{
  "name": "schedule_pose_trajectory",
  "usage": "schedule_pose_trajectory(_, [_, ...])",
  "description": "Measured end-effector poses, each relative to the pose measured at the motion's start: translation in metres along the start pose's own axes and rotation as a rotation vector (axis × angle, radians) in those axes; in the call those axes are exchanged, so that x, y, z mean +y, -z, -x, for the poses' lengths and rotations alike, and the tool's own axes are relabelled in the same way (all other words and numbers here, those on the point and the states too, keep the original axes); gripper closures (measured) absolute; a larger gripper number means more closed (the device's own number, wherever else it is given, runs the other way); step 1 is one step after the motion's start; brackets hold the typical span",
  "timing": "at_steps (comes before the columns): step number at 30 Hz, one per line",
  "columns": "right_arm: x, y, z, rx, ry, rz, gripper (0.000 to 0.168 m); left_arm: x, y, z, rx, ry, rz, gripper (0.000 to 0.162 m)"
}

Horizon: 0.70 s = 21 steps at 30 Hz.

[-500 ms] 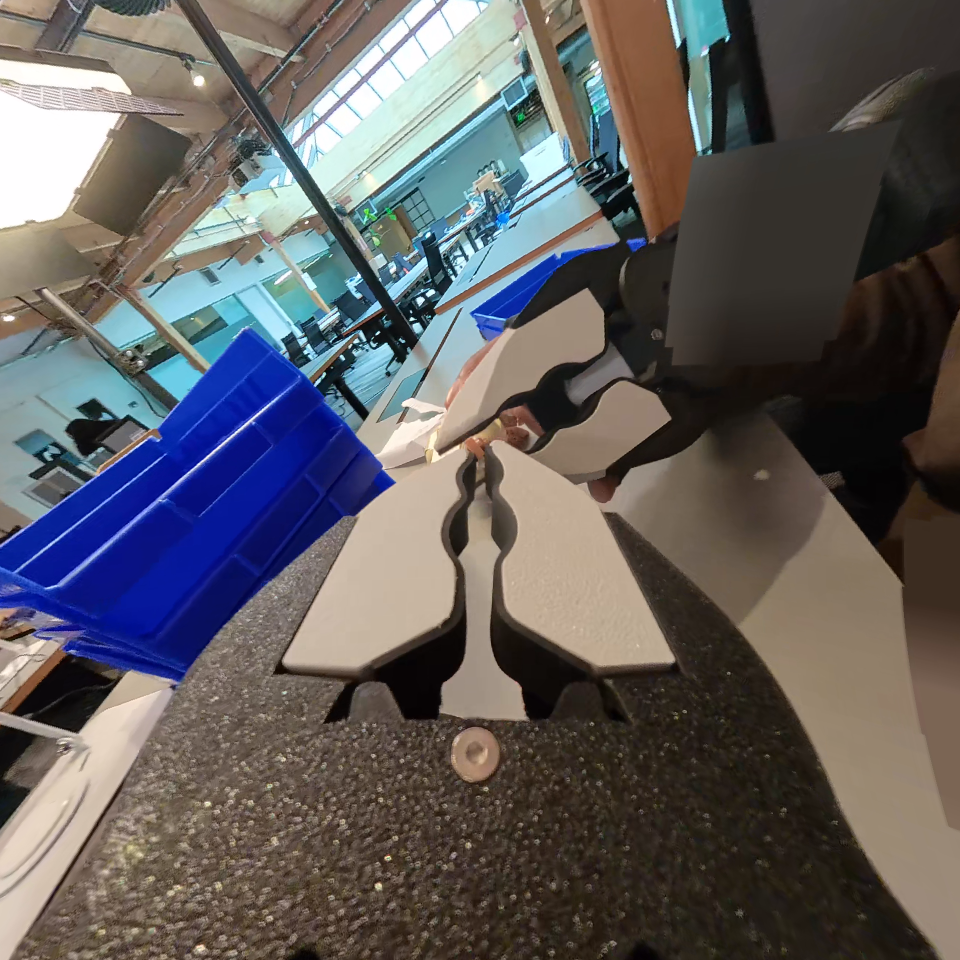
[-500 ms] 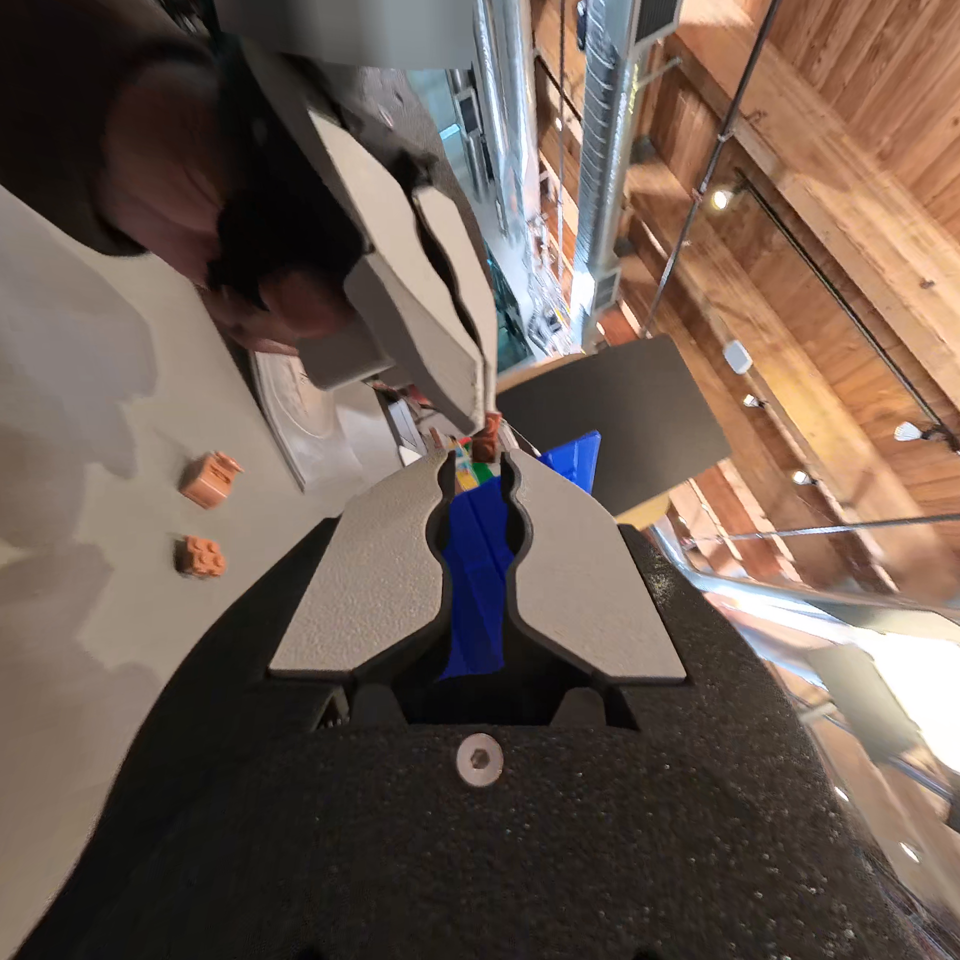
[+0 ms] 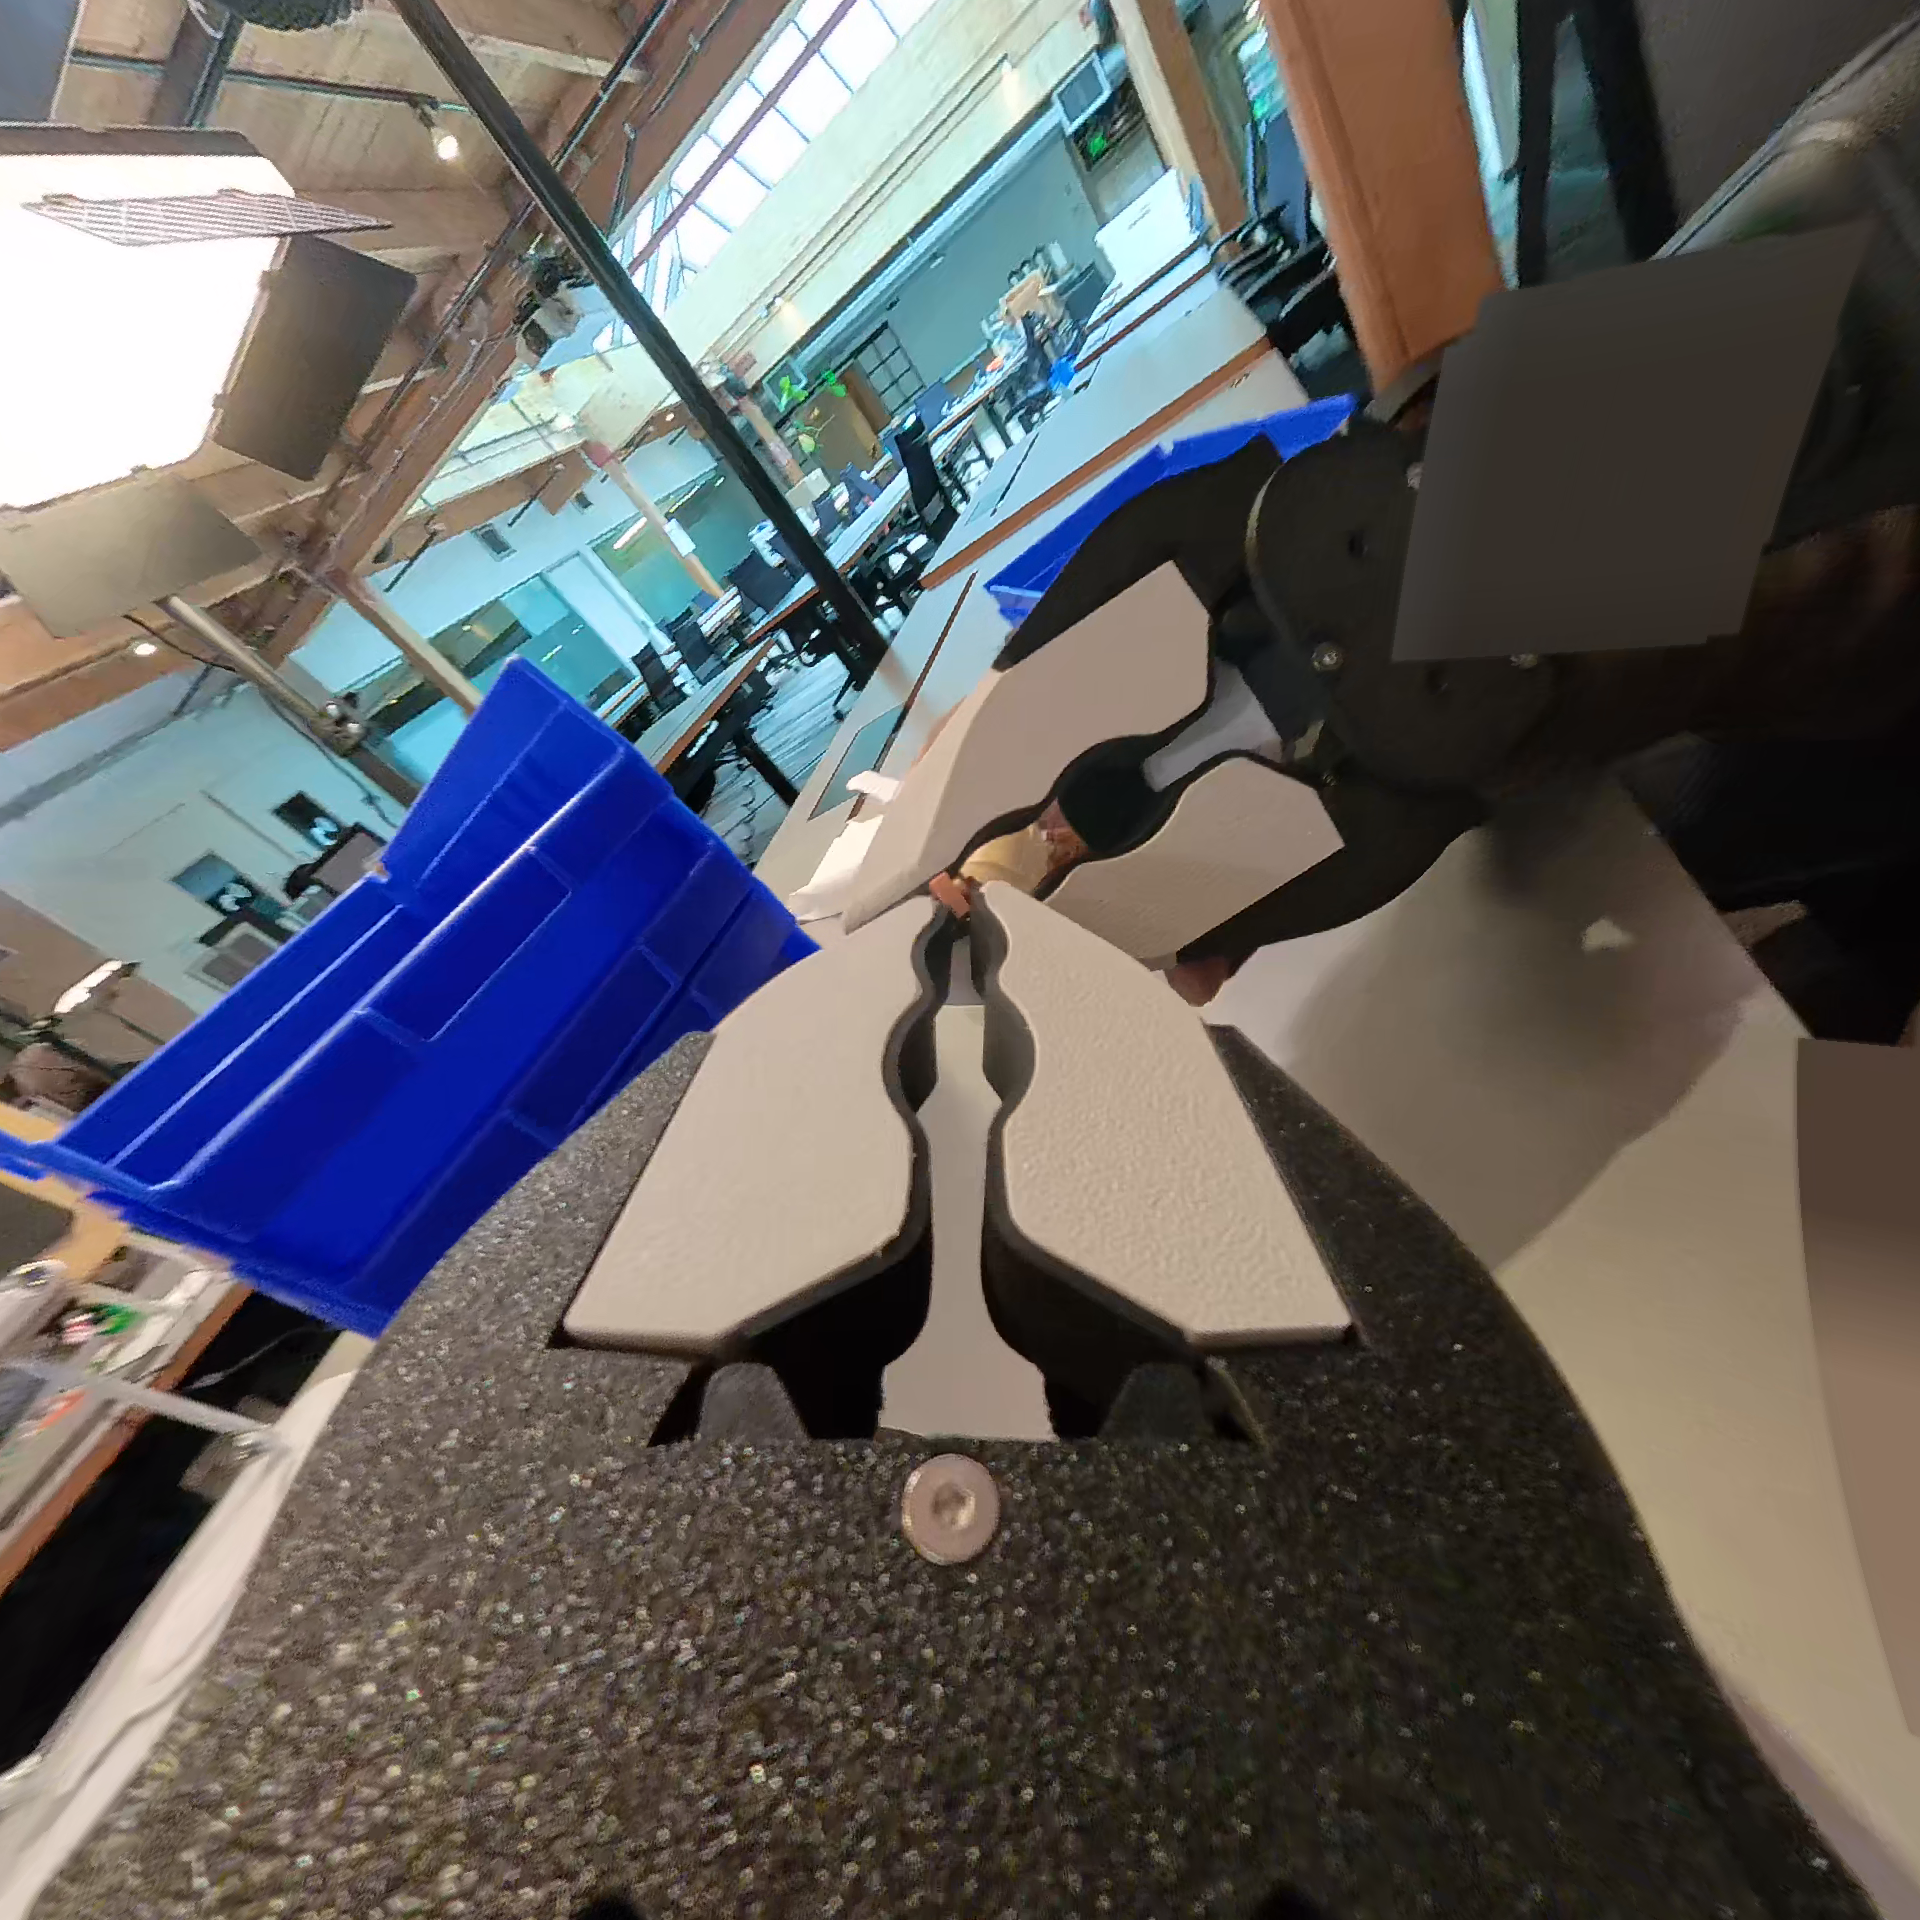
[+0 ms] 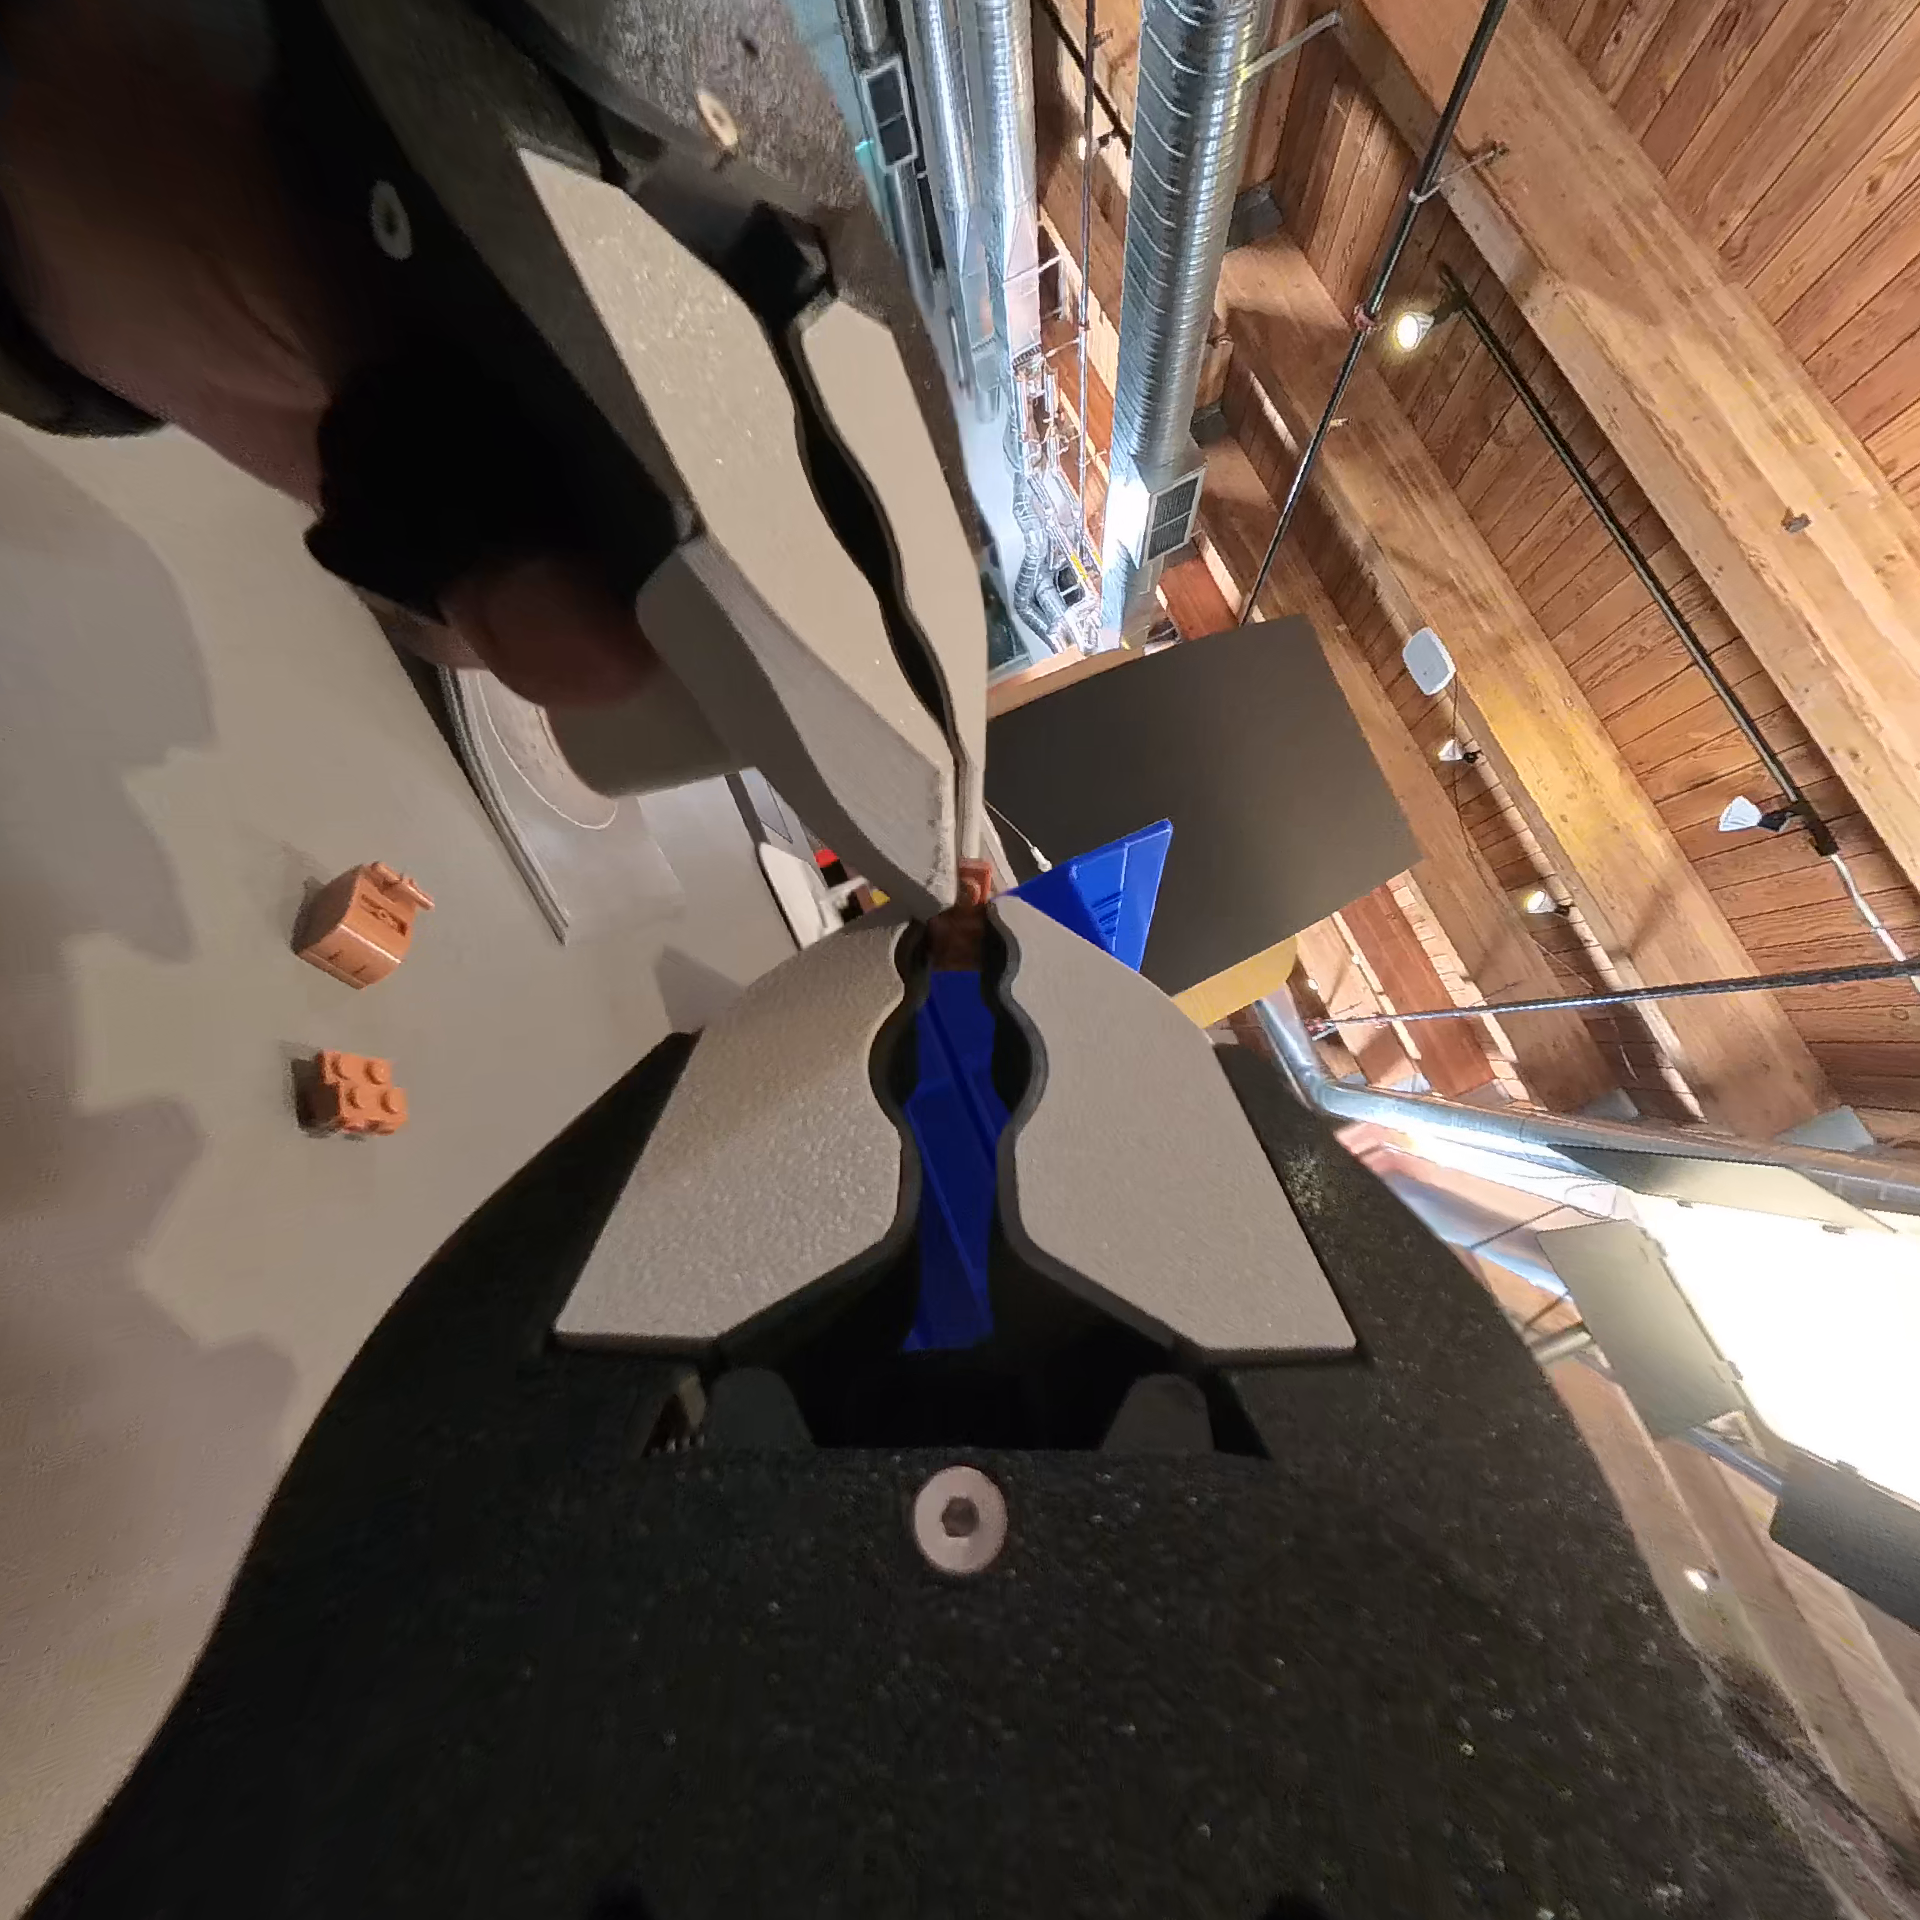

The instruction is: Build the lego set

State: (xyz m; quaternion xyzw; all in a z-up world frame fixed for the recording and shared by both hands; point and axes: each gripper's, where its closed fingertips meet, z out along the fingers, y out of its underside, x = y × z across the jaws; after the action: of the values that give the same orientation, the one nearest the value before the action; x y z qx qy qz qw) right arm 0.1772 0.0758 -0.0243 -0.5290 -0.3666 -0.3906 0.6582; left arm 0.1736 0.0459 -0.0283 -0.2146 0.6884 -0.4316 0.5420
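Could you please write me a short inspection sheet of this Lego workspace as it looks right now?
Surface: grey table, bare where visible.
Job's things: two loose orange Lego pieces on the table; a small brown Lego piece pinched where both tools meet.
Clutter: blue bins; white paper.
Grippers: left tool and right tool both shut on the brown piece, tip to tip.
Cables: nothing seen.
Surroundings: open office, wooden ceiling, metal ducts.

I see a blue bin point(image 3: 416, 1049) on the worktop point(image 3: 1621, 1351) to the left, a second blue bin point(image 3: 1164, 488) farther back. Overhead: silver ducts point(image 4: 1174, 312), wood plank ceiling point(image 4: 1714, 364), bright light panel point(image 3: 114, 312).
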Motion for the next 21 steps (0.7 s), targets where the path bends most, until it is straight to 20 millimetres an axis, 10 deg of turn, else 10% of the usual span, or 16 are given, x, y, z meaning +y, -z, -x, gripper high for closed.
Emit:
schedule_pose_trajectory(14, [-0.013, 0.009, 0.018, -0.348, -0.385, -0.141, 0.161, -0.003, 0.009, -0.011, 0.156, 0.011, -0.088, 0.160])
schedule_pose_trajectory(21, [0.009, 0.001, 0.015, -0.146, -0.019, 0.000, 0.160, 0.014, 0.000, -0.007, 0.203, 0.292, -0.002, 0.157])
